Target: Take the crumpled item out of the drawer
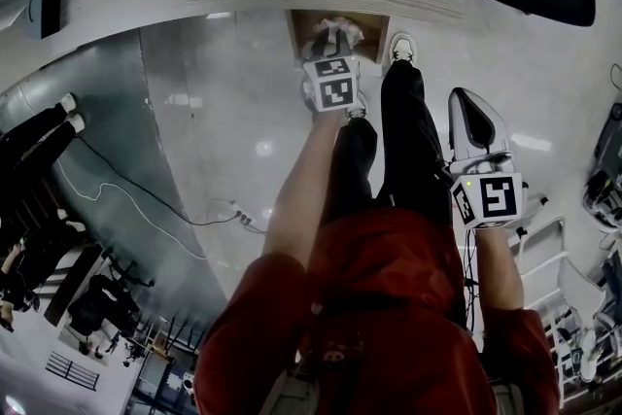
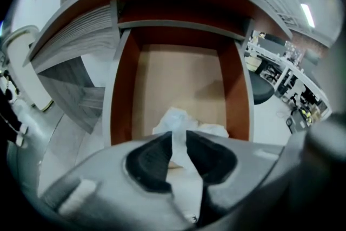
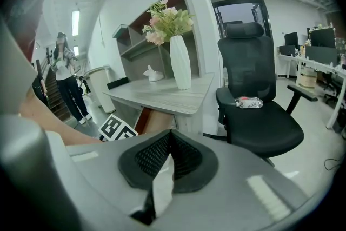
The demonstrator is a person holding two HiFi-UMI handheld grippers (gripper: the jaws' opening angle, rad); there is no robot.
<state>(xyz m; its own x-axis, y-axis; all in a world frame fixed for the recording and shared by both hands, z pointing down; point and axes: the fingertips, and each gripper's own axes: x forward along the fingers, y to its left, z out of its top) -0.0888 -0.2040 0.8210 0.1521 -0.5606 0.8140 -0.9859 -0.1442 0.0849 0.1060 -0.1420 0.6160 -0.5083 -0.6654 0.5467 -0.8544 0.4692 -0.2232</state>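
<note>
At near end of drawer [image 2: 121, 105]: crumpled paper [image 2: 175, 116] clamped in left tongs [image 2: 179, 133], bulk lying just ahead of the tips. Right tongs [image 3: 170, 133] pressed together, empty, well apart. Withdraw with left, up and back.

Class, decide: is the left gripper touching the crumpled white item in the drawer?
Touching. The left gripper view shows the left gripper with its jaws closed against a fold of the crumpled white item, which rises between them.
</note>
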